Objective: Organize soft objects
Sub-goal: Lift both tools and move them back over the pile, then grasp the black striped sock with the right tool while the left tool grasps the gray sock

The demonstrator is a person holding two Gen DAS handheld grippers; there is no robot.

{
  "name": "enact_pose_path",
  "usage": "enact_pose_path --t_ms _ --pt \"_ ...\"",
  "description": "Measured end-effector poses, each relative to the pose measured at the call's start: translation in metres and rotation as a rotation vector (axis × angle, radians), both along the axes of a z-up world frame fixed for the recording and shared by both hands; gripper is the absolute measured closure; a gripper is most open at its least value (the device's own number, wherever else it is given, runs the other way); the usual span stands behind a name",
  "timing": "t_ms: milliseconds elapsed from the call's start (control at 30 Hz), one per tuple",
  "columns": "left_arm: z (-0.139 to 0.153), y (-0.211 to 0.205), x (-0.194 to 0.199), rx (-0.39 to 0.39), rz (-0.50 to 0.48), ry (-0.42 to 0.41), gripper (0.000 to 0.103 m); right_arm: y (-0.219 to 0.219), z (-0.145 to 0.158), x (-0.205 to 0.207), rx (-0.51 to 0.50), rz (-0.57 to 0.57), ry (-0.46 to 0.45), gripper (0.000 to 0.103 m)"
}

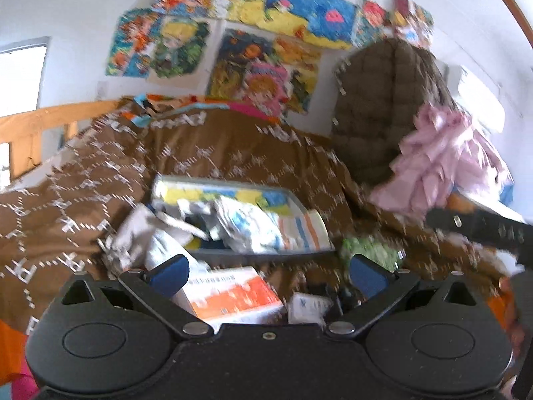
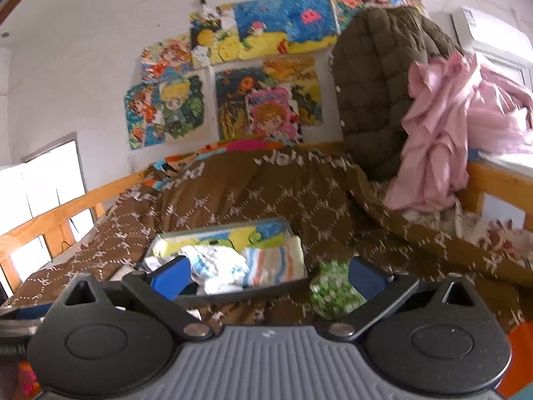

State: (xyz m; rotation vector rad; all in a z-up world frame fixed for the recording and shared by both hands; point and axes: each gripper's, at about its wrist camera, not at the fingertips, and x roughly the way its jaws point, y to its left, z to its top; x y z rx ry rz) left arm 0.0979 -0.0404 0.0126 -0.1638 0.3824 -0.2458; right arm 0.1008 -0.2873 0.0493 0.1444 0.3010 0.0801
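- Two hand-held grippers: left hand-held gripper (image 1: 266, 275) and right hand-held gripper (image 2: 266, 278), each with jaws spread wide, holding nothing.
- One gray tray (image 2: 266, 291) rests on the brown quilt (image 2: 233, 196) of the bed; it holds folded cloths, including one striped cloth (image 2: 273, 263) and one white-blue cloth (image 2: 216, 265).
- One green patterned item (image 2: 333, 291) lies just beside the tray's right end.
- One pink garment (image 2: 433, 140) and one olive quilted jacket (image 2: 373, 83) hang at right.
- Left wrist view only: one orange-white box (image 1: 230, 295) near the fingers.
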Motion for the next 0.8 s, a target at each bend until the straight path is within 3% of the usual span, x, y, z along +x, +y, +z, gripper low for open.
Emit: enact_pose_path --t_ms 367,567,800 --pt "-0.031 -0.020 0.008 0.109 -0.089 0.117 0.001 0.006 -0.034 0.029 -0.040 0.030 0.219 0.000" --pt "-0.042 -0.020 0.018 0.157 -0.065 0.185 0.001 0.010 -0.051 0.047 -0.029 0.060 0.319 0.000" --pt "-0.044 -0.003 0.031 0.133 0.012 0.221 0.001 0.026 -0.070 0.069 -0.094 0.091 0.357 0.001"
